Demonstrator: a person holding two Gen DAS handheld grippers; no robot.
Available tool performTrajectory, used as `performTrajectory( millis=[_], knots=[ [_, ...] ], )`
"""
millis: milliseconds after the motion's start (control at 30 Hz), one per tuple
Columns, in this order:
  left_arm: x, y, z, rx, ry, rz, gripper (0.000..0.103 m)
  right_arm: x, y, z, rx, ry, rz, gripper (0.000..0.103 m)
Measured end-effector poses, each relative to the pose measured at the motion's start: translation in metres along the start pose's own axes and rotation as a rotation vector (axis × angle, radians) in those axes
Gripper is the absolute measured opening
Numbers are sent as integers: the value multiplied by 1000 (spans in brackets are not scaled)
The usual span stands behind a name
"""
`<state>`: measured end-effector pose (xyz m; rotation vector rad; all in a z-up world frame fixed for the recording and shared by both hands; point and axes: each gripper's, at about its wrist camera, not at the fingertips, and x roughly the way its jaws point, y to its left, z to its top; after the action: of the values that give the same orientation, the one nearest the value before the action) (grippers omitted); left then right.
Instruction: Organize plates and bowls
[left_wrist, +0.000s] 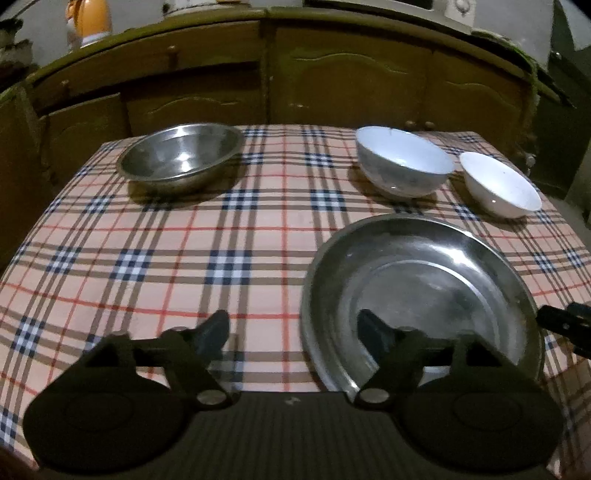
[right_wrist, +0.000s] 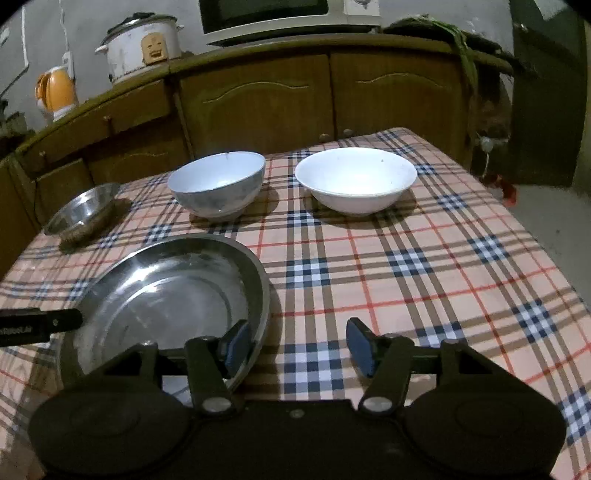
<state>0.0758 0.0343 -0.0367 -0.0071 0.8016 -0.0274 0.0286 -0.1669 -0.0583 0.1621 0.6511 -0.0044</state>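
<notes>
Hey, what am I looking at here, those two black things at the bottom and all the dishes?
Each picture comes from a camera on a hand-held claw, looking along its two fingers. One shows the left claw, the other the right claw. Both are open and hold nothing, though each has one finger over the big steel plate. On the checked tablecloth also sit a steel bowl, a bluish-white bowl and a plain white bowl. Wooden cabinets stand behind.
</notes>
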Motion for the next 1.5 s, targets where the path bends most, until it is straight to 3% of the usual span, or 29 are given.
performTrajectory(
  millis=[500,700,767,800,833,933,1000,1500],
  knots=[
    [28,-2,5,-1,70,13,80,28,3,1,43,72,104,73],
    [39,-9,8,21,79,-39,66,40,8,5,33,72,127,75],
    [39,-14,7,36,64,-51,57,42,13,5,6,69,131,75],
    [38,-17,7,44,59,-68,45,43,16,5,-6,66,141,64],
    [37,-21,8,55,57,-70,45,44,18,4,-14,66,161,52],
    [37,-23,8,55,59,-56,44,44,24,4,-17,55,139,50],
    [35,-24,8,54,67,-51,44,43,21,4,-10,52,125,38],
    [-8,-66,17,87,14,-85,44,-12,-12,12,19,-35,75,37]
  ],
)
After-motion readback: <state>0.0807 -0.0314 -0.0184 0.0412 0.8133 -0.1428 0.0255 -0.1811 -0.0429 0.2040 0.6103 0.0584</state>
